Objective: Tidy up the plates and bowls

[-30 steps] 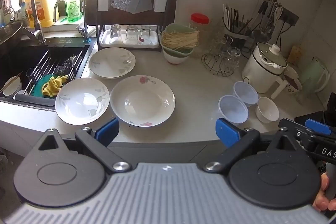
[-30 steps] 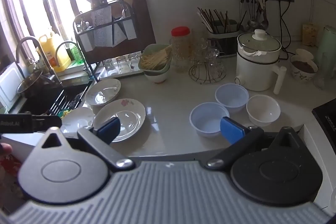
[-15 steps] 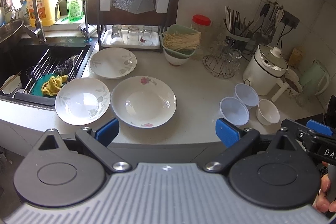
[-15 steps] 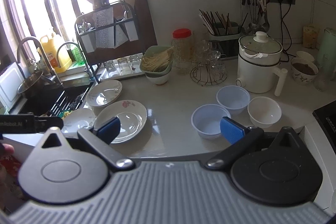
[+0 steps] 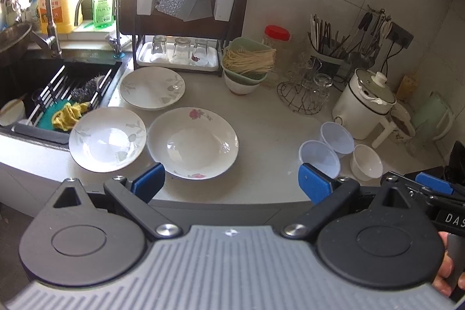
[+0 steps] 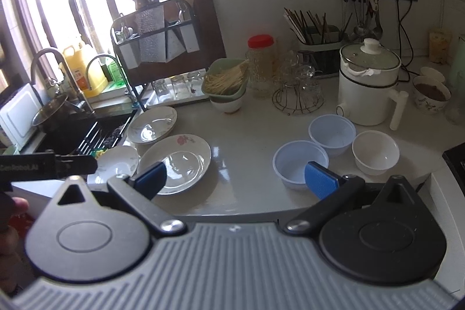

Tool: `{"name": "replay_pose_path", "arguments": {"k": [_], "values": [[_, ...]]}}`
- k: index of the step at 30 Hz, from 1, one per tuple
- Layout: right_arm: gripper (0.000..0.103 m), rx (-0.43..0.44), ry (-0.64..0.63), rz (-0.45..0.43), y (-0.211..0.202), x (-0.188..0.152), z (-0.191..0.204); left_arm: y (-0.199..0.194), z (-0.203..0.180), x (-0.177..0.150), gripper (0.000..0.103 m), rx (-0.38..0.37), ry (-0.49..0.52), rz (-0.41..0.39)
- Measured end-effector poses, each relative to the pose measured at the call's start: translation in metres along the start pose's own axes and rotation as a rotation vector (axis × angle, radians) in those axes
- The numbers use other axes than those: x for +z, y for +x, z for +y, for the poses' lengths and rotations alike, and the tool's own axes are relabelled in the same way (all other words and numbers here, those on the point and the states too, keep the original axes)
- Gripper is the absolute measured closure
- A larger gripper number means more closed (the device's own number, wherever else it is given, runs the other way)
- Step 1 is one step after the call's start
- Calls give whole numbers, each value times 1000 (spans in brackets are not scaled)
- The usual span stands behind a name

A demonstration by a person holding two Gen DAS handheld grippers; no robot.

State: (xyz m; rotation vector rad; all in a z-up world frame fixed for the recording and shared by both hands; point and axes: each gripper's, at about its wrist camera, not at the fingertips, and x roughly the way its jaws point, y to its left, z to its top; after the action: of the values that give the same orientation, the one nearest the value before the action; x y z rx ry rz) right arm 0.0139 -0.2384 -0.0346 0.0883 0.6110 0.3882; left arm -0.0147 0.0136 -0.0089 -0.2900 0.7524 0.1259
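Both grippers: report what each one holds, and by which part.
Nothing is held. The left gripper and right gripper are both open and empty, short of the counter edge; the plates and bowls sit untouched.

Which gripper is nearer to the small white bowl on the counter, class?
Right. The right gripper hangs open at the counter edge just short of the white bowl; the left gripper, also open, faces the rose plate, well to the bowl's left.
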Motion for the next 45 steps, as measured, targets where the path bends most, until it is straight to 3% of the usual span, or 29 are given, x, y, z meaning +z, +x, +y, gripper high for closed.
{"name": "replay_pose_path", "arguments": {"k": [27, 41, 45], "values": [[0, 49, -63, -17, -5, -14, -25, 9, -14, -36, 3, 45, -108, -6], [0, 111, -47, 11, -9, -26, -45, -3, -30, -61, 3, 139, -144, 18], [0, 121, -31, 9, -11, -26, -50, -6, -32, -63, 3, 136, -150, 17]]}}
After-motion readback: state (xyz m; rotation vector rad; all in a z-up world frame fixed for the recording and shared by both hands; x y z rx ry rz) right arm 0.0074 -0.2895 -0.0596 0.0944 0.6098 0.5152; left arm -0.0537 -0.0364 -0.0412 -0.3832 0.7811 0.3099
